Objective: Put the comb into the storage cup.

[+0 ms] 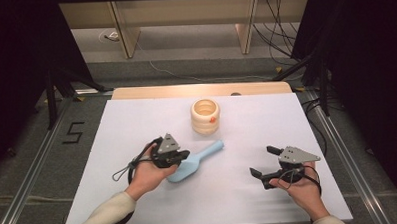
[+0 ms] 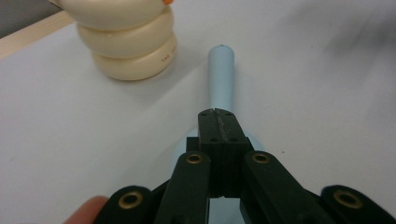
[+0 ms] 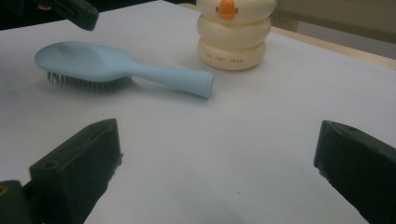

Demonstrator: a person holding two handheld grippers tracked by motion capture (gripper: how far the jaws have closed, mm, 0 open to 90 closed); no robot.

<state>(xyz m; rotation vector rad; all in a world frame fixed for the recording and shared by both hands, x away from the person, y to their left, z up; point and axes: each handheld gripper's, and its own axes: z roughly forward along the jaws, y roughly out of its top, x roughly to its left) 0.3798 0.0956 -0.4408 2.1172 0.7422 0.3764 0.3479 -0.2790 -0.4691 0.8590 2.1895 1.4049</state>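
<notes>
High view: my white worktop point(image 1: 139, 194) sits on a wooden table whose far edge shows, with grey floor around it, a black "5" point(image 1: 73, 132) marked on the floor at left, dark curtains on both sides and cables trailing past wooden legs at the back.

My left gripper point(image 1: 180, 156) has its fingers clenched together over the head of the light blue hairbrush point(image 1: 200, 157), which lies on the worktop with its handle pointing toward the cream ringed container point(image 1: 205, 117). Whether the tips pinch the brush or only hover above it I cannot tell; my own hand and gripper cover most of the head from above.

Left gripper view has the fingers point(image 2: 208, 128) meeting tip to tip, the handle running away beyond them. The container is cut off at the top edge.

Right gripper view shows the bristles facing down and an orange mark on the container. My right gripper point(image 1: 264, 162) has its fingers point(image 3: 79, 158) released, spread wide over bare worktop, well apart from the brush.
</notes>
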